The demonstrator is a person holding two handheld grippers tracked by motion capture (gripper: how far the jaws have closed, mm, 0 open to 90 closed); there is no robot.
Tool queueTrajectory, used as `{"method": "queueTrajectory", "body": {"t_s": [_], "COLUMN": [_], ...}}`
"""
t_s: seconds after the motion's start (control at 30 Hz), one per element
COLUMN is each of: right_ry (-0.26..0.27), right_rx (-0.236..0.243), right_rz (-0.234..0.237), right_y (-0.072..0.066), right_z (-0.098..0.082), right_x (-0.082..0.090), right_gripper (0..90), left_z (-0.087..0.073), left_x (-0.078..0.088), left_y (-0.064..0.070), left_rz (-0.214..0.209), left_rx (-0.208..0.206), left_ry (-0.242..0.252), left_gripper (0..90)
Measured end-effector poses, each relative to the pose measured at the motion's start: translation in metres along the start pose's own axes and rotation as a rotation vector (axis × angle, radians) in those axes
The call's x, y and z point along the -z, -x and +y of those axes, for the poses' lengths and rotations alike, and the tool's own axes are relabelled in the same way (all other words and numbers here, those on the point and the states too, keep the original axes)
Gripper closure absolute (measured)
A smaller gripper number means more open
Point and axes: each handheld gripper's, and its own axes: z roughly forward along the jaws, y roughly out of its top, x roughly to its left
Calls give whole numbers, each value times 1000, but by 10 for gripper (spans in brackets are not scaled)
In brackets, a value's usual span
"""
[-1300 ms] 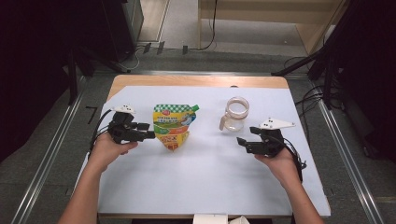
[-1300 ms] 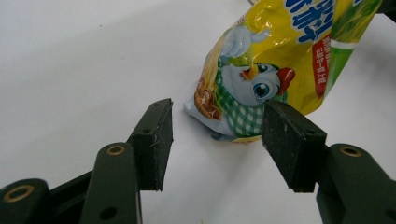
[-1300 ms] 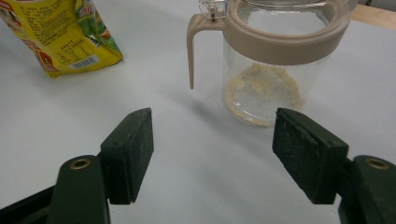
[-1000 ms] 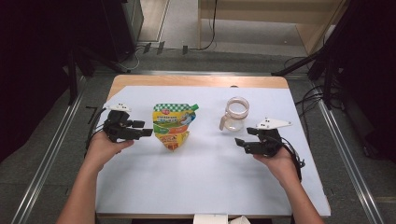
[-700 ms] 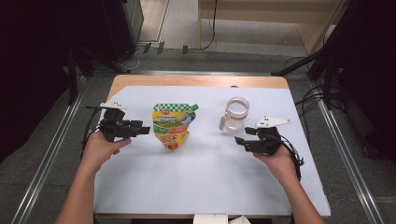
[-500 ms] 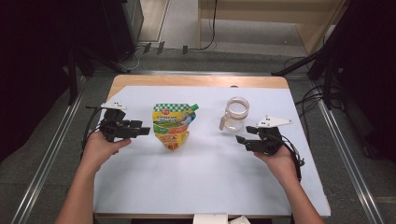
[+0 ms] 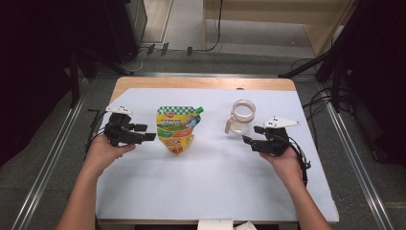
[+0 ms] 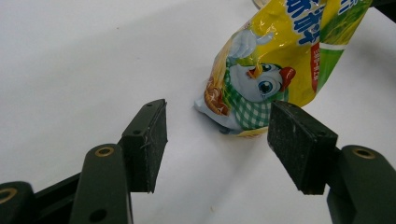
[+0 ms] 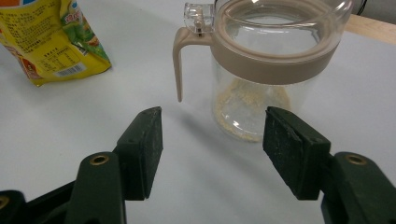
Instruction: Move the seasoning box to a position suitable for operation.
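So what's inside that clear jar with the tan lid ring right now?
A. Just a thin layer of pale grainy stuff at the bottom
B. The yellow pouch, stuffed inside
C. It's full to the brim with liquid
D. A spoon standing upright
A: in the right gripper view the clear jar shows a thin layer of pale grains at its bottom and nothing else, while the yellow pouch lies apart on the white table cover.

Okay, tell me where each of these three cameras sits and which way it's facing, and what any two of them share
High view: above the person's side, looking forward and down on the table; forearms, both hands and both grippers show.
Left gripper view: rides the left gripper, aimed at the pouch; its open jaws show.
Right gripper view: rides the right gripper, aimed at the jar; its open jaws show.
Shared: both gripper views catch the pouch.
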Motion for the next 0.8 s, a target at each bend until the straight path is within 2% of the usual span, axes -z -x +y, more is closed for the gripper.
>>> {"method": "queueTrajectory", "body": {"t_s": [0.17,0.3,0.43,0.53,0.63,0.7,0.8], "right_ry": [-8,-3,-10,-20,-8,17,5], "right_rx": [4,5,-15,-67,-76,-83,-81], "right_rz": [-18,-39,-62,-60,-72,-84,-85], "right_y": [0,3,10,16,21,24,25], "right_z": [0,0,-1,-4,-4,-3,1], "right_x": [-5,-9,-13,-19,-24,-28,-35], "right_gripper": [406,373,320,317,289,261,234], "left_z": [2,2,1,1,0,-1,-3], "left_x": [0,1,1,2,4,4,8], "left_y": [1,1,0,1,1,1,1], "left_rz": [3,10,19,21,23,25,21], "left_rx": [-3,-13,-14,-15,-3,-3,3], "left_ry": [-2,7,8,9,12,16,25], "left_gripper": [393,391,388,384,384,384,384]}}
